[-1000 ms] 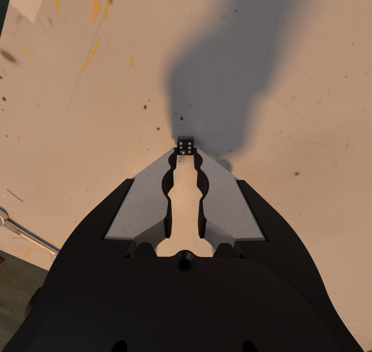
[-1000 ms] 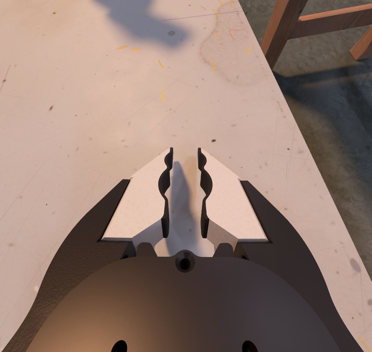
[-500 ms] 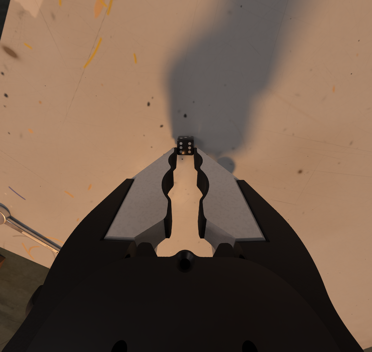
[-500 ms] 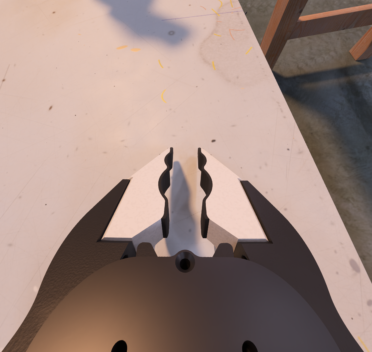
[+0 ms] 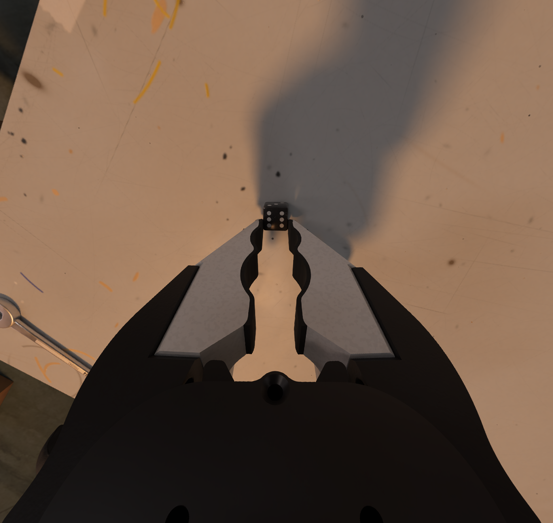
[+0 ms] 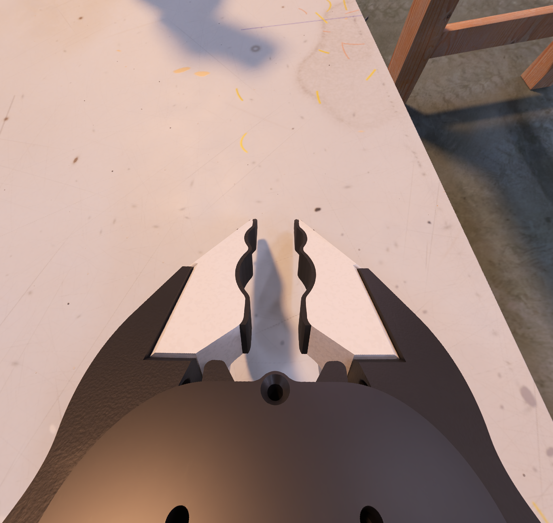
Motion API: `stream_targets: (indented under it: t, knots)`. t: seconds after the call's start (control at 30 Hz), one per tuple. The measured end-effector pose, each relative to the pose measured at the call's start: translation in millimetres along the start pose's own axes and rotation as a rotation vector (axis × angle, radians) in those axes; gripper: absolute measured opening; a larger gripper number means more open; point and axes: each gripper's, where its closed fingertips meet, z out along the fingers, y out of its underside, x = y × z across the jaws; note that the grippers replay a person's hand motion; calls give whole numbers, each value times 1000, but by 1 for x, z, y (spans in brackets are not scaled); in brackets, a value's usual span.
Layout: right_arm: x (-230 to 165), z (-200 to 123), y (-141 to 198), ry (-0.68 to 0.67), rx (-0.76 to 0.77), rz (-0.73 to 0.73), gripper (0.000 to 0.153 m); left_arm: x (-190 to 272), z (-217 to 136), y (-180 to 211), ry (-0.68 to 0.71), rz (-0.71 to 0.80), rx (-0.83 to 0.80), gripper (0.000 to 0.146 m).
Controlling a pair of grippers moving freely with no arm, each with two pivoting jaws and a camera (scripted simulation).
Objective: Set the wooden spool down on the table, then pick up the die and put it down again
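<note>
The die [image 5: 275, 216] is sitting clamped between the left gripper [image 5: 275, 224] fingertips above the counter [image 5: 419, 239]. The right gripper [image 6: 275, 224] is hovering with fingers parted, gripping nothing.

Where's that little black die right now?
In the left wrist view, the die sits pinched between the tips of the left gripper, held above the table, with a wrench lying far off to the lower left.

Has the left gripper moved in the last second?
Yes. The left gripper, shut on the die, has drifted: the wrench and table marks slid down-right in its view, so it moved up-left.
</note>
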Motion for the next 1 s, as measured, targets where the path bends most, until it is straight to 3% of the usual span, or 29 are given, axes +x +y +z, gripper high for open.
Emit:
stream_targets:
  t: [0.37, 1.0]
  knots:
    - [0, 0, 0, 1, -3, -4, 24, 1, 0, 0, -13, 40, -10, 16]
    - [-1, 1, 1, 3, -6, -10, 24, -1, -2, -2, 13, -20, -6, 20]
